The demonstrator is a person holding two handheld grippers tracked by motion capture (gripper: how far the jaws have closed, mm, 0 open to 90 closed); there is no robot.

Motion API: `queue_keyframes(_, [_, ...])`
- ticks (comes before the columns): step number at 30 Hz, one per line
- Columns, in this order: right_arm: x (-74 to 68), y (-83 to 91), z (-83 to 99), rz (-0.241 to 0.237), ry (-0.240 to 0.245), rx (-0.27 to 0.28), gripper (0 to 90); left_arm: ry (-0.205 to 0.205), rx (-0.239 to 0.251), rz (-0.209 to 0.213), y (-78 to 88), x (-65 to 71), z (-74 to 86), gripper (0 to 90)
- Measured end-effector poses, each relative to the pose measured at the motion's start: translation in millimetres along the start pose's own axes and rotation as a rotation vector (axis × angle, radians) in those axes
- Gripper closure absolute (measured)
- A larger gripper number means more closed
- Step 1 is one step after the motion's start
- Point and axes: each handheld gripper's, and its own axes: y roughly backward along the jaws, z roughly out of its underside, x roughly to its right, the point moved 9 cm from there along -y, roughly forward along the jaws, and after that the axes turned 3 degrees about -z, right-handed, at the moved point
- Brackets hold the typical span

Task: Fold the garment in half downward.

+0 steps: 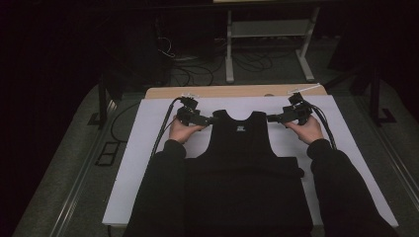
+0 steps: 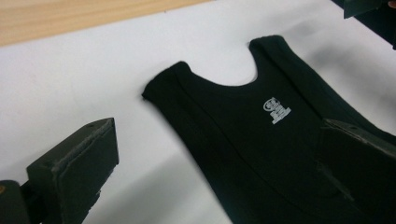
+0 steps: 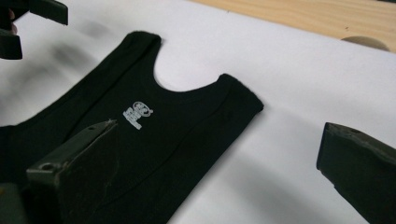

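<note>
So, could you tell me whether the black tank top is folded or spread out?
Spread out: the tank top lies flat on the white sheet, both shoulder straps apart.

The black sleeveless knit top (image 2: 261,140) is soft, matt cloth with ribbed edging and a small white printed logo (image 2: 276,110). Under it lies a smooth, matt white sheet (image 1: 148,148). Along the far edge runs a pale wooden tabletop (image 1: 222,91) of satin finish.

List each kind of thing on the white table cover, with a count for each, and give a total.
Black sleeveless top: 1
Handheld grippers: 2, the left gripper and the right gripper
Total: 3
</note>
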Motion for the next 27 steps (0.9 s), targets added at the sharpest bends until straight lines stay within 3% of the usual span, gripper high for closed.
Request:
queue_keyframes(5, [-3.3, -7.8, 3.6, 0.003, 0.007, -0.020, 0.9, 0.005, -0.017, 0.015, -8.1, 3.7, 5.3, 0.0])
queue_keyframes(10, [-6.7, -17.1, 8.6, -0.008, -0.003, -0.041, 12.2, 0.004, -0.041, 0.029, -15.6, 6.4, 11.7, 0.0])
queue_keyframes(21, [-14.0, -34.8, 19.3, -0.017, 0.007, -0.090, 21.3, 0.006, -0.084, 0.048, -28.4, 11.0, 23.5, 0.0])
queue_keyframes(27, [-15.8, -40.8, 24.4, -0.014, 0.007, -0.111, 25.7, 0.013, -0.077, 0.055, -32.9, 15.3, 24.4, 0.0])
